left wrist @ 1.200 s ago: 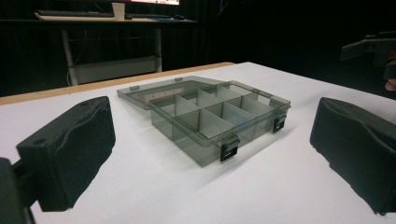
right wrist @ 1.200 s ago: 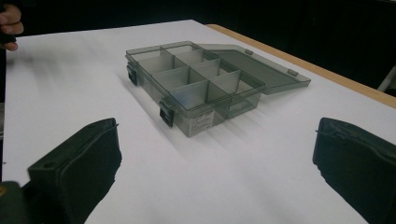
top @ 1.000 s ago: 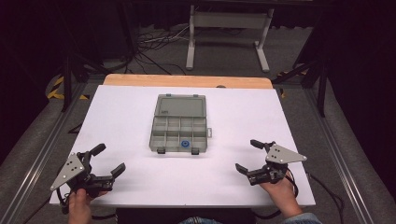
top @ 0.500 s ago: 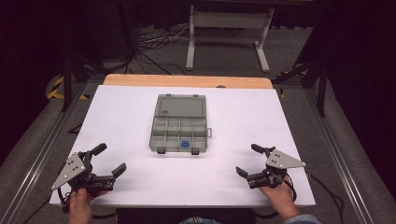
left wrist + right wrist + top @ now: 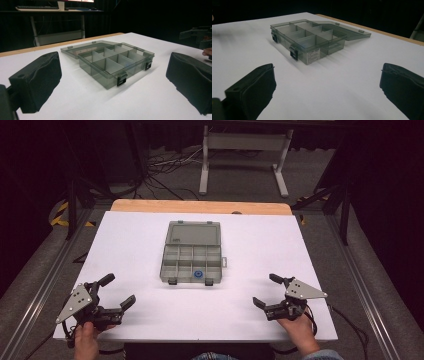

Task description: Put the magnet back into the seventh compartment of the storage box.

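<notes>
Compartment box (image 5: 192, 257) open at table centre, lid flat behind, untouched. Left gripper (image 5: 116, 293) and right gripper (image 5: 265, 290) parked well apart, jaws wide, empty. Start stage, by judgement; next calls for reaching in to the box.

Two black grippers, one in each hand

The left gripper (image 5: 114, 291) and right gripper (image 5: 265, 291) each have two thick black jaws, a grey three-cornered plate on top with small screws, and a black cable trailing back at the frame's bottom.
</notes>
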`<state>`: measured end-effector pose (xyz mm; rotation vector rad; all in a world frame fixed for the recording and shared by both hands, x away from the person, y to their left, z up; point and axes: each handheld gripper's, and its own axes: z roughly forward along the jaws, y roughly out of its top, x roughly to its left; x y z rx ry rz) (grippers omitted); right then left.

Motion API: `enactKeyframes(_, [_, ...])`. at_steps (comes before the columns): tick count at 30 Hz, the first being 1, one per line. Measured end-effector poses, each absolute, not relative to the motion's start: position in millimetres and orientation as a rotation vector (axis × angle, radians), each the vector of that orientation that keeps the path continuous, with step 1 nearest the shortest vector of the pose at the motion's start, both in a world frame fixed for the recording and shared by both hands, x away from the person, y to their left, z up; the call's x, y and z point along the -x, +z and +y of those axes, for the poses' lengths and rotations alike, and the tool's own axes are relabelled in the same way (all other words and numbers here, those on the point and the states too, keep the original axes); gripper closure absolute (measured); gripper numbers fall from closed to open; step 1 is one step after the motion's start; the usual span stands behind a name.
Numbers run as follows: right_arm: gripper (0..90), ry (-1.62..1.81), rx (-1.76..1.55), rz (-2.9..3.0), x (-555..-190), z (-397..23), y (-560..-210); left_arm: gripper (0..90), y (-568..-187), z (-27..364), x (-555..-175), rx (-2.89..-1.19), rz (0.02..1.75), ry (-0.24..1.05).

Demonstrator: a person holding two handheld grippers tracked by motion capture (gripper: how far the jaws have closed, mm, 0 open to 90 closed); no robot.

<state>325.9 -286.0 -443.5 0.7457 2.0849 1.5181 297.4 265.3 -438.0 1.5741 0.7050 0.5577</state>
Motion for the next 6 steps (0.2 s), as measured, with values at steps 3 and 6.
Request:
enactKeyframes(3, [0.6,1.523,-0.748,2.077,-325.9,-285.8,-443.1,0.8,-438.2,265.3,-297.6,-1.575,0.705,0.556])
enactKeyframes(6, [0.6,1.526,-0.745,2.075,-326.0,-285.1,-443.0,0.8,-438.4,265.1,-297.6,-1.575,0.705,0.553])
